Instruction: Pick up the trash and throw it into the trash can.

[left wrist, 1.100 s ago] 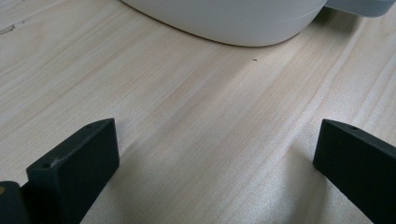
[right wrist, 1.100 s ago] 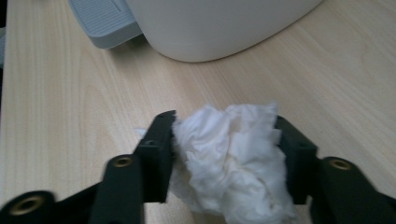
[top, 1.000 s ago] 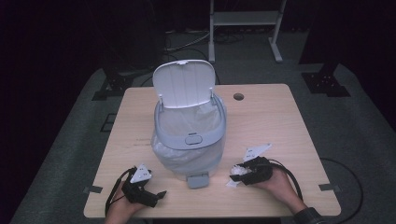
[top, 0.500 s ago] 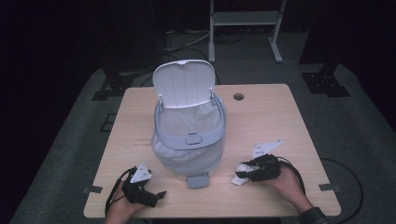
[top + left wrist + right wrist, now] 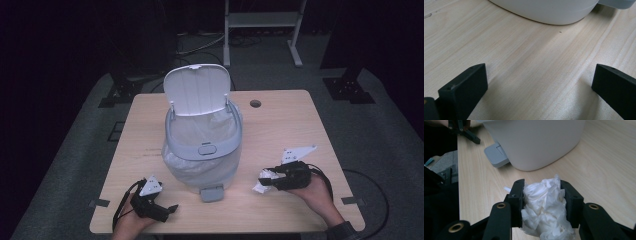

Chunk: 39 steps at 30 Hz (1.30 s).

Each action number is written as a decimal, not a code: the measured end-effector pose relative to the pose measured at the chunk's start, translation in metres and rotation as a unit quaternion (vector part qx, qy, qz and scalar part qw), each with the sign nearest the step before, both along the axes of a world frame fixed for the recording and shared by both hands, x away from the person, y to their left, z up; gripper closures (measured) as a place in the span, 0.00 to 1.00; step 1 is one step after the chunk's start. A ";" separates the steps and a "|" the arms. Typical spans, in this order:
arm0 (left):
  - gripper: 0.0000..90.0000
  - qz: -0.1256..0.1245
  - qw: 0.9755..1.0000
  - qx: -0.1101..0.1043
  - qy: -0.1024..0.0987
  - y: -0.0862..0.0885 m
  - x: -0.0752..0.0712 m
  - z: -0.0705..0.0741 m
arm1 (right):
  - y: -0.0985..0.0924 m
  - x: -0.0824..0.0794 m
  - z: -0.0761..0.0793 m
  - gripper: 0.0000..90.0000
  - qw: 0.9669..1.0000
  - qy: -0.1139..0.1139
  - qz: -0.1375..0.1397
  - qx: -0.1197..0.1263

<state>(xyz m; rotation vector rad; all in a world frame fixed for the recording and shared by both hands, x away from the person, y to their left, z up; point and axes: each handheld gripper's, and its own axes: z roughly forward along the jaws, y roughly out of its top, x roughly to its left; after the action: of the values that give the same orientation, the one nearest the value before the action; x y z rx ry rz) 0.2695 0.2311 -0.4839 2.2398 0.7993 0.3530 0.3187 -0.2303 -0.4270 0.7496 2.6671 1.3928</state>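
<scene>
Left gripper rests low on the table at the near left corner, jaws spread wide with nothing but bare wood between them in the left gripper view; it has no hold on anything and sits just beside the base of the bin; the inspector judges it best kept parked there, well out of the carry path.

At centre the bin stands upright, its lid raised at the back and a thin liner showing inside the grey rim; the pedal projects at the front foot; the mouth is open and unobstructed.

To the right, the right gripper is partly closed on a crumpled white tissue, both pads pressing its sides in the right gripper view; the wad bulges above and below the jaws, so the grip looks sound but soft; it hangs just above the table, near the bin's right flank.

Recommended handling: raise the wad clear above the rim before moving across; keep the squeeze steady, since loose paper can slip; stop over the middle of the liner, clear of the raised lid; release only there.
</scene>
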 end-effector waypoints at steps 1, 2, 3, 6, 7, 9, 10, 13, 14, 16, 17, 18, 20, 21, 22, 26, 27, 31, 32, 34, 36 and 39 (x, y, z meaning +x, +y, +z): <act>0.00 0.000 1.000 0.000 0.000 0.000 0.000 0.000 | -0.001 0.000 0.001 0.65 1.000 -0.001 0.000 0.000; 0.00 0.000 1.000 0.000 0.000 0.000 0.000 0.000 | -0.001 0.000 0.001 0.65 1.000 -0.001 0.000 0.000; 0.00 0.000 1.000 0.000 0.000 0.000 0.000 0.000 | -0.001 0.000 0.003 0.65 1.000 -0.002 -0.001 0.003; 0.00 0.000 1.000 0.000 0.000 0.000 0.000 0.000 | -0.005 0.000 0.011 0.65 1.000 -0.008 -0.002 0.011; 0.00 0.000 1.000 0.000 0.000 0.000 0.000 0.000 | -0.006 0.000 0.012 0.65 1.000 -0.010 -0.002 0.012; 0.00 0.000 1.000 0.000 0.000 0.000 0.000 0.000 | -0.007 0.000 0.014 0.65 1.000 -0.010 -0.003 0.015; 0.00 0.000 1.000 0.000 0.000 0.000 0.000 0.000 | -0.008 0.000 0.017 0.65 1.000 -0.012 -0.004 0.017; 0.00 0.000 1.000 0.000 0.000 0.000 0.000 0.000 | -0.012 0.001 0.023 0.65 1.000 -0.017 -0.008 0.023; 0.00 0.000 1.000 0.000 0.000 0.000 0.000 0.000 | -0.012 0.001 0.024 0.65 1.000 -0.018 -0.009 0.023; 0.00 0.000 1.000 0.000 0.000 0.000 0.000 0.000 | -0.013 0.001 0.025 0.65 0.999 -0.019 -0.009 0.024; 0.00 0.000 1.000 0.000 0.000 0.000 0.000 0.000 | -0.014 0.002 0.028 0.65 0.999 -0.022 -0.009 0.026; 0.00 0.000 1.000 0.000 0.000 0.000 0.000 0.000 | -0.014 0.002 0.028 0.65 0.999 -0.022 -0.009 0.026; 0.00 0.000 1.000 0.000 0.000 0.000 0.000 0.000 | -0.015 0.002 0.034 0.65 0.999 -0.027 -0.008 0.031; 0.00 0.000 1.000 0.000 0.000 0.000 0.000 0.000 | -0.015 0.002 0.036 0.65 0.999 -0.028 -0.007 0.035; 0.00 0.000 1.000 0.000 0.000 0.000 0.000 0.000 | -0.015 0.002 0.038 0.65 0.999 -0.030 -0.006 0.035; 0.00 0.000 1.000 0.000 0.000 0.000 0.000 0.000 | -0.015 0.001 0.046 0.65 0.999 -0.038 -0.001 0.039; 0.00 0.000 1.000 0.000 0.000 0.000 0.000 0.000 | -0.015 0.001 0.048 0.65 0.998 -0.039 0.000 0.041; 0.00 0.000 1.000 0.000 0.000 0.000 0.000 0.000 | -0.015 0.001 0.056 0.65 0.998 -0.044 0.003 0.046; 0.00 0.000 1.000 0.000 0.000 0.000 0.000 0.000 | -0.015 0.001 0.056 0.65 0.998 -0.044 0.003 0.046; 0.00 0.000 1.000 0.000 0.000 0.000 0.000 0.000 | -0.016 0.001 0.062 0.65 0.997 -0.050 0.004 0.054; 0.00 0.000 1.000 0.000 0.000 0.000 0.000 0.000 | -0.016 0.002 0.067 0.65 0.997 -0.051 0.005 0.058; 0.00 0.000 1.000 0.000 0.000 0.000 0.000 0.000 | -0.016 0.002 0.073 0.65 0.996 -0.057 0.006 0.063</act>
<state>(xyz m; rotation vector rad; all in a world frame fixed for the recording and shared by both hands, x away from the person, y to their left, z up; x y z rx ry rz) 0.2695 0.2311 -0.4839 2.2393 0.7993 0.3532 0.3209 -0.2466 -0.3535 0.6424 2.5207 1.5700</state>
